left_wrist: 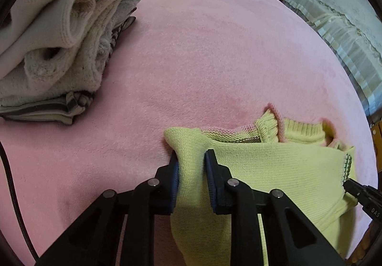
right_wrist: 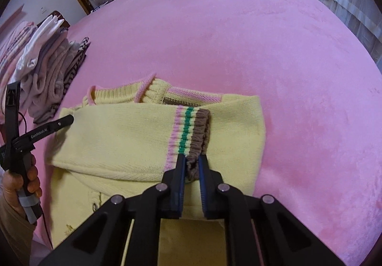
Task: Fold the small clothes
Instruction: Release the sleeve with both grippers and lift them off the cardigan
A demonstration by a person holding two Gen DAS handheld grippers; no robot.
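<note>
Left gripper (left_wrist: 191, 158) pinches a bunched fold of the yellow knit sweater (left_wrist: 274, 170); right gripper (right_wrist: 192, 163) clamps the brown ribbed cuff (right_wrist: 201, 137). Sweater lies part-folded on the pink fleece bed (right_wrist: 262, 39). Light, floppy, stretchy knit; grip edges and ribbing. Layer count probably two, unclear.

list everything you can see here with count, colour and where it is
sweater: one, pale yellow knit with pink trim, lying partly folded on the near part of the bed
sleeve cuff: one, brown with green and pink stripes, folded across the sweater
stack of clothes: one pile, beige, grey and striped, far left on the bed
blanket: one, pink, covering the bed
left gripper: one, black, jaws shut on a sweater fold
right gripper: one, black, jaws shut on the cuff
hand: one, holding the left gripper's handle
</note>
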